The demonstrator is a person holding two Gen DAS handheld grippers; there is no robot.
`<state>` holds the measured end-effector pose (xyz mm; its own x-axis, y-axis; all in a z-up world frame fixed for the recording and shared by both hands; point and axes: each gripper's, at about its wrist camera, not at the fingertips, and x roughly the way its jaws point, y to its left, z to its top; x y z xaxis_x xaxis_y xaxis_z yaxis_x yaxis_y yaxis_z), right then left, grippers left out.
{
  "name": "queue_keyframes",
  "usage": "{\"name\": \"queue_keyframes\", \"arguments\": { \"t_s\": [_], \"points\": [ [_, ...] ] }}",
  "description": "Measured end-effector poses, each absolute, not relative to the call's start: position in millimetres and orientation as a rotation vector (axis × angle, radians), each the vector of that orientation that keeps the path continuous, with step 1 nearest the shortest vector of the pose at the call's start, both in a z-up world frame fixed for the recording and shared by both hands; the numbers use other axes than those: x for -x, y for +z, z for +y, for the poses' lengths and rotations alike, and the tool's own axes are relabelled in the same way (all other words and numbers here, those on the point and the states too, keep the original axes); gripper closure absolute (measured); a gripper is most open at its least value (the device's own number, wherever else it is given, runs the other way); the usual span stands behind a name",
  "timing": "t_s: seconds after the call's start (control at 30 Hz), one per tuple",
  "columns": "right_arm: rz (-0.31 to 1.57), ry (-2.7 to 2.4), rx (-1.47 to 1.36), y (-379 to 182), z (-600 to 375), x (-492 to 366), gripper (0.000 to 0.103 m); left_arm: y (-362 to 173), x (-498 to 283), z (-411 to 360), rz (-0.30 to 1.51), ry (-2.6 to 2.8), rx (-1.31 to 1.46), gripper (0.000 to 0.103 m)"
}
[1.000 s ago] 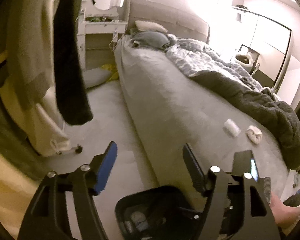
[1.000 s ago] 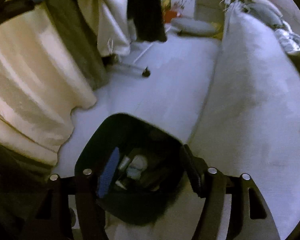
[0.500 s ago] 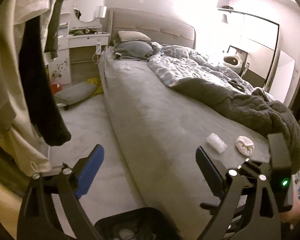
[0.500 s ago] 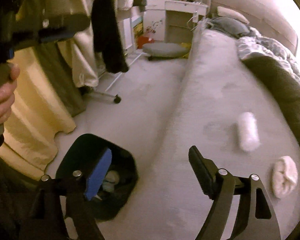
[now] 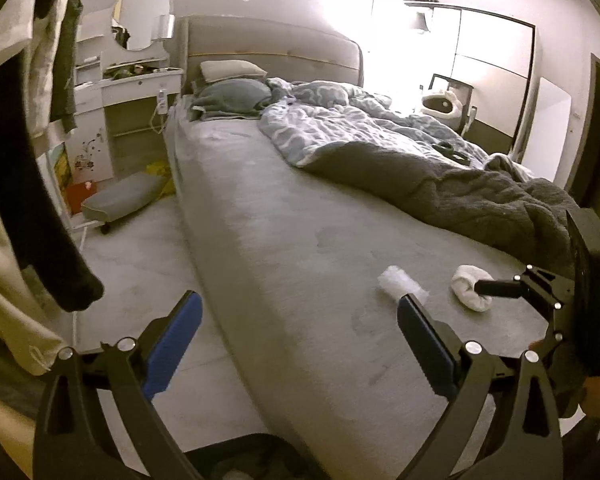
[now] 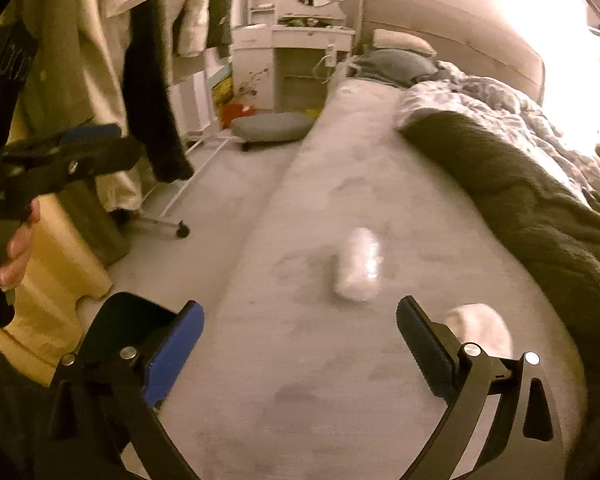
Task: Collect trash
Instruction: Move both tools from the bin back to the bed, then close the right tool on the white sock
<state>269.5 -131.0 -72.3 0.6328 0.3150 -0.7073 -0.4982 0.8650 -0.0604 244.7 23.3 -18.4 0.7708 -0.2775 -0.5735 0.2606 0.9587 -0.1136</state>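
Two pieces of trash lie on the grey bed (image 5: 292,240): a crumpled clear plastic roll (image 5: 400,287) (image 6: 358,266) and a white wad (image 5: 469,287) (image 6: 480,330). My left gripper (image 5: 298,330) is open and empty, held over the bed's left edge, short of the roll. My right gripper (image 6: 300,334) is open and empty above the bed, with the roll just ahead between its fingers and the wad beside its right finger. The black trash bin (image 6: 120,334) stands on the floor at the bed's side; its rim shows in the left wrist view (image 5: 240,450).
Clothes hang on a wheeled rack (image 6: 156,92) at the left. A dark blanket (image 5: 460,192) and a patterned duvet cover the bed's right side. A grey cushion on wheels (image 5: 122,196) and a white vanity (image 5: 140,92) stand at the far end of the floor.
Both grippers rose and swung from over the bin toward the bed. The right gripper has come closer to the plastic roll and the wad. The bin has dropped to the frame edges.
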Motion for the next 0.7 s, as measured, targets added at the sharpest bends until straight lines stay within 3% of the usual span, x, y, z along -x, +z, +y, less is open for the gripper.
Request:
{"name": "queue_keyframes", "arguments": {
  "t_s": [0.7],
  "points": [
    [0.774,0.326,0.222,-91,-219,-314,0.004,-51,-284,-47,0.663,-0.435,-0.018,0.004]
  ]
}}
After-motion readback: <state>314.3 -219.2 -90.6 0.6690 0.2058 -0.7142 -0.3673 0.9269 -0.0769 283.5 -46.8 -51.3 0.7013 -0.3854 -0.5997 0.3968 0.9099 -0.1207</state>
